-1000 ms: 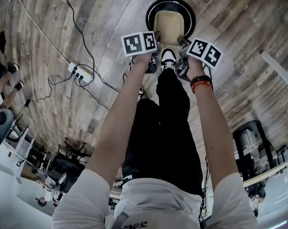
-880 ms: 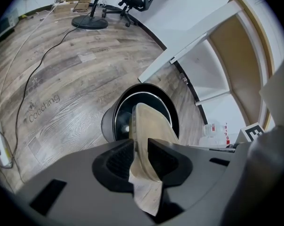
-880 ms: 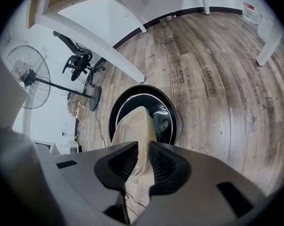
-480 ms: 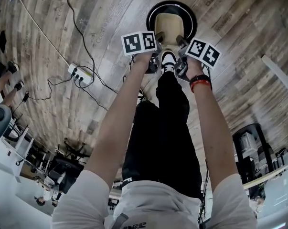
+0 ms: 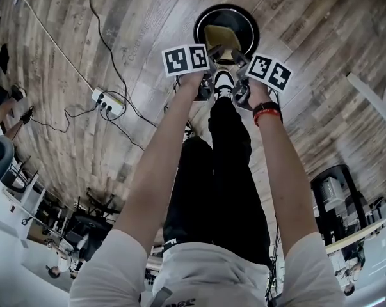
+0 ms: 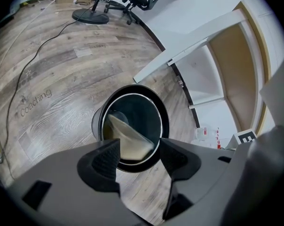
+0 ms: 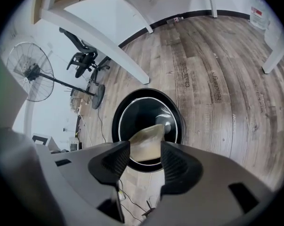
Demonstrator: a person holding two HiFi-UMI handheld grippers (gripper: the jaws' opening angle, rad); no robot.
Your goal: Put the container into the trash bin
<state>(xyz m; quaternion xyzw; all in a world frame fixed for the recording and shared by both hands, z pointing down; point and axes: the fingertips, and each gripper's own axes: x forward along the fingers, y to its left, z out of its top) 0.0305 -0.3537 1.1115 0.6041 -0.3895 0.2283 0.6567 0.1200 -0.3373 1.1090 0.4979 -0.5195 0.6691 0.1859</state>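
**Operator:** Since a second ago, the container [image 5: 221, 38] has gone from lying flat across the mouth of the trash bin [image 5: 199, 21] to sitting tilted inside it. More of the dark interior is now exposed at 12 o'clock. Both grippers sit where they were, side by side at the bin's 6 o'clock edge.

**Checker:** Report the left gripper.

**Operator:** The jaws of my left gripper [image 6: 139, 146] are opening and stand wide. The container shows in the gap between them, but it lies lower down in the bin. Neither jaw presses on it.

**Checker:** Report the right gripper.

**Operator:** The condition is the same. The jaws of my right gripper [image 7: 145, 147] are opening and stand wide. The container is visible between them, and both jaws are clear of it.

**Checker:** Give the container's position.

**Operator:** It is inside the bin, leaning with one edge raised.
- Head view: it fills the 6 o'clock half of the opening.
- Left gripper view: it occupies the 7 o'clock part of the opening.
- Right gripper view: it occupies the 6 o'clock part of the opening.

**Checker:** Give the surroundings.

**Operator:** The bin stands on a wooden floor [image 5: 308, 31]. My shoe [image 5: 225, 80] is just beside the bin at its 6 o'clock. A power strip [image 5: 107, 100] lies on the floor well apart from the bin, at its 8 o'clock.
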